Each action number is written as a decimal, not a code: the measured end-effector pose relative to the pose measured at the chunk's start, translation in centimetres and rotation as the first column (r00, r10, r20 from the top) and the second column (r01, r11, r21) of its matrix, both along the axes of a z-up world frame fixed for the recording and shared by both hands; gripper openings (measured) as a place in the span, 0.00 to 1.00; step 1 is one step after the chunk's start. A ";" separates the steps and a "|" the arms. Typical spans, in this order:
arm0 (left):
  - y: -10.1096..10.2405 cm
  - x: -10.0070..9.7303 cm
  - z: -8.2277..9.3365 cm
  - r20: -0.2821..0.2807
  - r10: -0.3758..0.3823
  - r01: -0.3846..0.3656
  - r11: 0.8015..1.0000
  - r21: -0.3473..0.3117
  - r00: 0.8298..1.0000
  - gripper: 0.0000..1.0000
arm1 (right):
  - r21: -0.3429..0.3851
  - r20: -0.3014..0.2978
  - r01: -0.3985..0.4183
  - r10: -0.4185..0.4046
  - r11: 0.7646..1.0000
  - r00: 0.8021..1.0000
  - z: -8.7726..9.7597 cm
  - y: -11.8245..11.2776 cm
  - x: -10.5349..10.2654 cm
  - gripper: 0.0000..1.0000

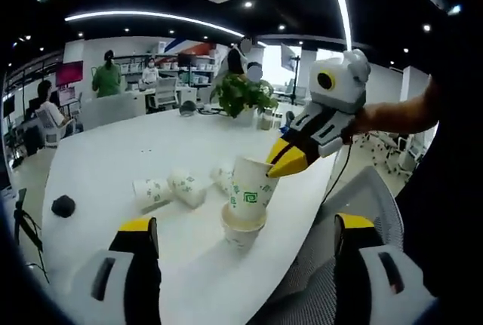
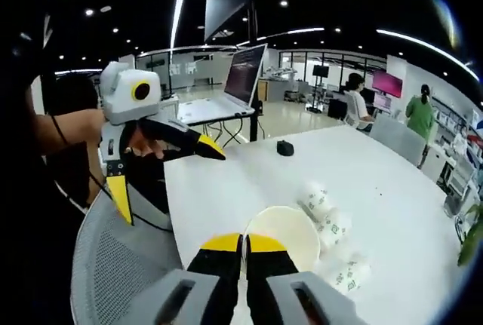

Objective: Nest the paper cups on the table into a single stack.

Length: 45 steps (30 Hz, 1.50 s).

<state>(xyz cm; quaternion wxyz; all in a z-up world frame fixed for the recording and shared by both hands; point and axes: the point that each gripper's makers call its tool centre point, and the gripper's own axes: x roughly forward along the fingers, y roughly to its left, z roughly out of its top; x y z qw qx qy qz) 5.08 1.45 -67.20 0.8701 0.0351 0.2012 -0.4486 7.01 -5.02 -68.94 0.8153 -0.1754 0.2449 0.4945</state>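
1. The step in hand looked like the nesting of one cup into another. In the left gripper view the right gripper (image 1: 289, 160) pinched the rim of a paper cup (image 1: 250, 186) and held it tilted, its base just inside the mouth of a second cup (image 1: 243, 228) that stood upright near the edge of the white table (image 1: 121, 163).
2. In the right gripper view the right gripper's (image 2: 243, 243) yellow-tipped jaws were pressed close together on the near rim of that held cup (image 2: 283, 236), whose open mouth faced the camera.
3. The left gripper (image 2: 158, 174), seen from the right gripper view, had its jaws spread wide and held nothing; it hung off the table's edge, above a mesh chair (image 2: 113, 272). Its own view showed the same wide spread of the jaws.
4. Three loose cups (image 1: 177, 188) lay on their sides on the table, close together and just behind the standing cup. So the stack was hardly begun.
5. The next move probably called for righting the tilted cup over the standing one, then pushing it straight down. The free left gripper might steady the lower cup, since a light paper cup could tip or slide.
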 end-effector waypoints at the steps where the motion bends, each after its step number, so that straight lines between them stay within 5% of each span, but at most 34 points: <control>1: 0.0 -0.1 0.0 0.006 -0.001 0.001 1.000 0.005 1.000 0.97 | -0.028 0.015 -0.013 0.013 1.000 1.000 -0.4 0.1 0.0 0.00; 15: -0.1 0.2 0.5 0.038 0.010 -0.010 1.000 -0.006 0.999 0.96 | -0.147 0.010 -0.063 0.066 0.987 0.998 -4.6 1.9 -0.2 0.00; 30: -0.2 0.0 0.3 0.022 0.016 -0.016 1.000 -0.017 1.000 0.93 | -0.070 -0.136 -0.007 -0.002 0.998 0.991 -7.9 2.6 0.0 0.00; 45: 0.1 -0.1 -0.3 0.004 0.032 -0.032 0.999 -0.015 0.999 0.92 | 0.009 -0.240 0.040 -0.036 0.999 0.970 -8.2 3.4 0.5 0.01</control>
